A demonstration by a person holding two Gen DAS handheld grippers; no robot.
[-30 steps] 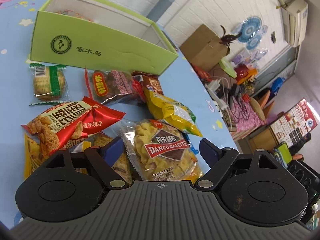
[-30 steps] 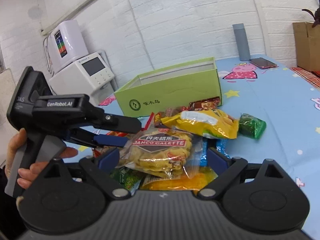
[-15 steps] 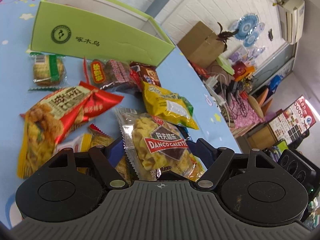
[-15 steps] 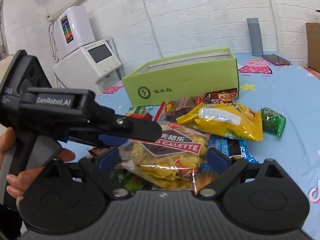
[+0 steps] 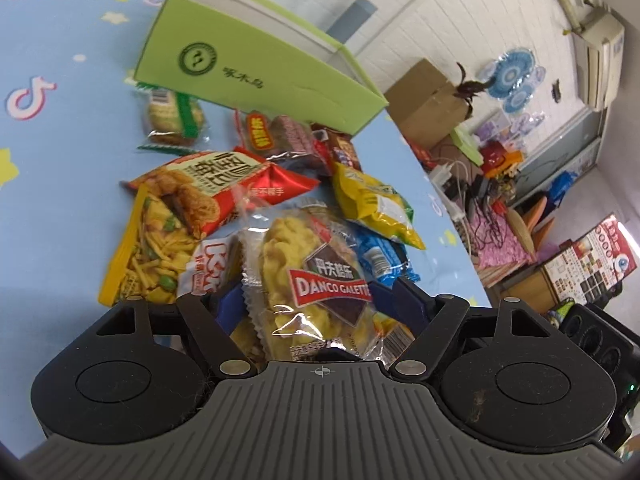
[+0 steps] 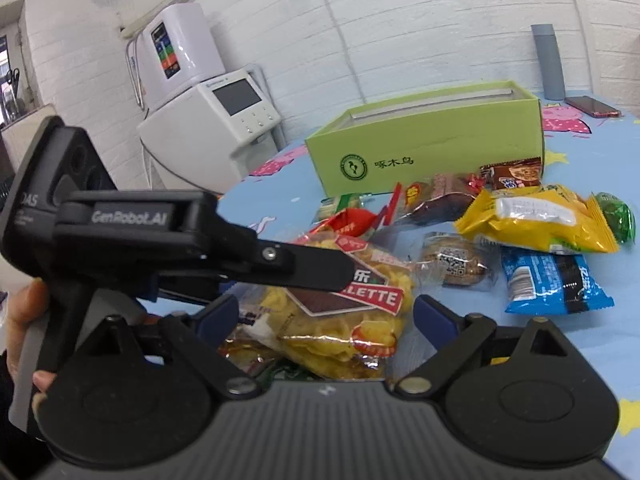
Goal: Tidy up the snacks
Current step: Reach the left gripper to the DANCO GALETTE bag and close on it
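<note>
A clear Danco Galette biscuit pack [image 5: 312,280] sits between the blue fingertips of my left gripper [image 5: 316,300], which is shut on it and holds it lifted above the snack pile. In the right wrist view the same pack [image 6: 344,320] hangs under the left gripper's black finger [image 6: 280,264]. My right gripper [image 6: 326,316] is open, its fingers either side of the pack without gripping it. The open green box [image 5: 256,72] stands behind the pile; it also shows in the right wrist view [image 6: 428,148].
Loose snacks lie on the blue tablecloth: a red pack [image 5: 212,188], a yellow bag [image 6: 532,220], a blue pack [image 6: 556,284], a green-striped biscuit pack [image 5: 172,120]. A white appliance [image 6: 208,128] stands at the table's left. A phone [image 6: 592,106] and grey bottle [image 6: 548,60] are behind the box.
My left gripper closed on the Danco Galette pack and lifted it off the pile. The pack now sits higher and nearer both cameras. The right gripper stayed open.
</note>
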